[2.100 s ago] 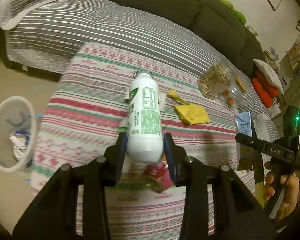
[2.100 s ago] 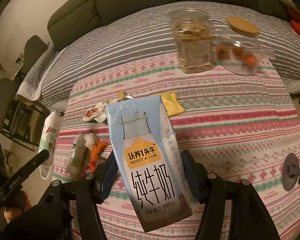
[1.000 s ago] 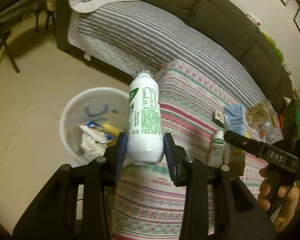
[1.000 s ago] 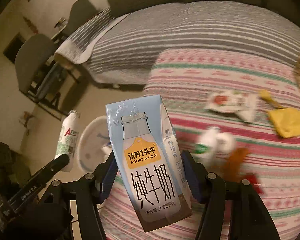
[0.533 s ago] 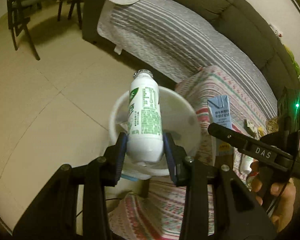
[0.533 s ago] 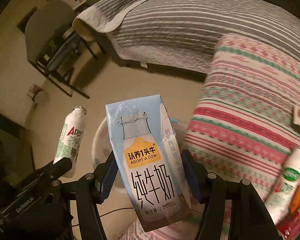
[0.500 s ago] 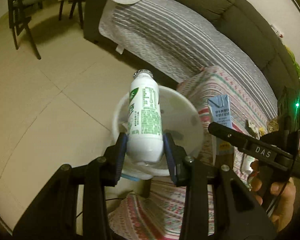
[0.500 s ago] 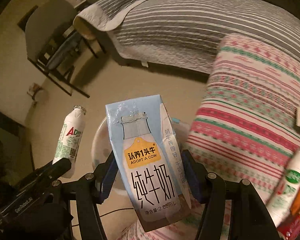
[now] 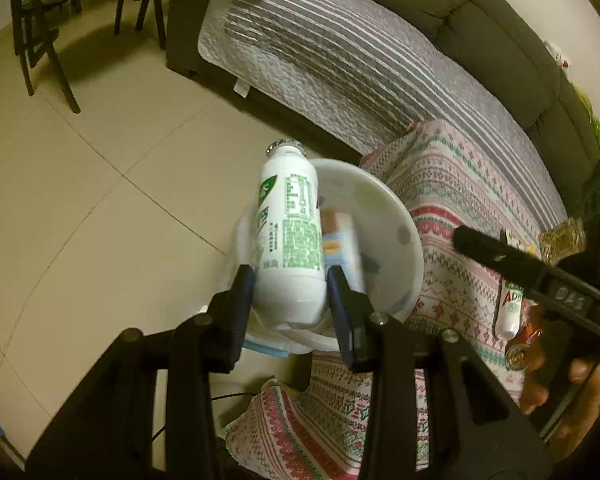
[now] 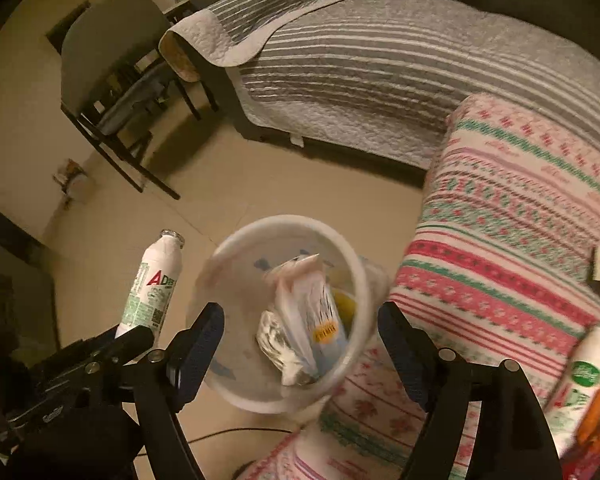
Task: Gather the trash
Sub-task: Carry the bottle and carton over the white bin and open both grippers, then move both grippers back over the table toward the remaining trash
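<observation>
In the left wrist view, the left gripper [image 9: 290,292] sits at lower centre, its jaws clenched on the base of a white plastic bottle [image 9: 288,240]. The bottle is smooth and round-shouldered, with a green printed label and a small ridged neck pointing toward the top of the frame. It hangs just above the left rim of a white plastic trash bin [image 9: 400,216], a round, pale tub standing on a beige tiled floor [image 9: 80,200]. Inside the bin a pale blue milk carton [image 9: 342,252] shows beside the bottle. To the right lies the surface [image 9: 460,184], draped in a woven cloth of pink, green and white patterned bands. At the far right edge a second small white bottle [image 9: 508,312] lies on it, partly behind the dark bar of the other tool, held by a hand [image 9: 572,384].

In the right wrist view, the right gripper [image 10: 300,344] is at lower centre, its jaws having just been opening and now released, standing wide with nothing pressed between them. Below them the blurred bin [image 10: 236,384] holds the milk carton [image 10: 312,320], tipped top-up among crumpled silvery wrappers. At the left, the held bottle [image 10: 152,284] shows red and green lettering. A grey striped quilted sofa cover [image 10: 360,60] fills the upper right, and a dark chair [image 10: 112,60] stands at upper left.
</observation>
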The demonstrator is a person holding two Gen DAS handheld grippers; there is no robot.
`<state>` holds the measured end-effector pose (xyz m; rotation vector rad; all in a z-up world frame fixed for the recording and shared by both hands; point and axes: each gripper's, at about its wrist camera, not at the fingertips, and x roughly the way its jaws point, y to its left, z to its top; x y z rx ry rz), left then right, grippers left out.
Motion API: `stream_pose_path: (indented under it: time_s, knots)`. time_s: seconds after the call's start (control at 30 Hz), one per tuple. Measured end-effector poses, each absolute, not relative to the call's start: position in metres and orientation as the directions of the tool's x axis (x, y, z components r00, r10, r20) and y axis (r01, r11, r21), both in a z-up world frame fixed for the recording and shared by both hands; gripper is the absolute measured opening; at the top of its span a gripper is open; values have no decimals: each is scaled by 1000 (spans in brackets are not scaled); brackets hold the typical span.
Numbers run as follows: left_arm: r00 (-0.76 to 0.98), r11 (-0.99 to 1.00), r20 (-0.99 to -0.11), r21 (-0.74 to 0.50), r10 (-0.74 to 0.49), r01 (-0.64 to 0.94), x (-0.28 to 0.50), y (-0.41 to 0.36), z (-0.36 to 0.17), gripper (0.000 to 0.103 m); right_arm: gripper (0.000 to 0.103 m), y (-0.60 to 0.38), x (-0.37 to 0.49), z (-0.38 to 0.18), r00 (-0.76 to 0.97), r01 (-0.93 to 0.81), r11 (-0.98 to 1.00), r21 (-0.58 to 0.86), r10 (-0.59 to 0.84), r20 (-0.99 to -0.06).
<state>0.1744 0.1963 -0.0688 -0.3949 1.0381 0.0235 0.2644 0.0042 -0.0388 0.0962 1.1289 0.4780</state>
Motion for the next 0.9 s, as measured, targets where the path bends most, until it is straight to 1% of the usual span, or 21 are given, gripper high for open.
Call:
stream_pose_path:
  time_s: [0.2,0.43,0.47,0.5,0.53,0.57,0.73,0.9]
  knots:
    - [481,943,-862,-278,-161,-181,178,183,-80,40,81,-26,251,-21,365,-294,923,246,347,-864]
    - [492,952,-856,-265,-160,-153,183,176,-83,40,82,-61,232,-8,387,-259,939,227,316,-866]
    - [507,960,-852,-237,-131,-151,183,175,-82,43,82,-67,229,-7,390,-253,941,227,314,-866]
    - [513,963,-851,-218,-109,-158,183,174,-81,49,82,-72,227,-6,392,-246,942,226,310,-866]
    - [525,964,-847,-204,-86,-172,182,174,-79,67,82,-76,226,-5,393,-241,944,226,308,-866]
    - [534,962,-841,-207,-82,-178,180,174,-78,77,82,-81,224,-4,396,-235,945,225,305,-866]
    - [546,963,-834,-202,-75,-176,178,168,-71,77,82,-104,214,6,416,-218,952,213,288,-863]
    - [544,974,-837,-168,-58,-155,176,155,-68,82,83,-126,208,14,438,-201,959,197,269,-858]
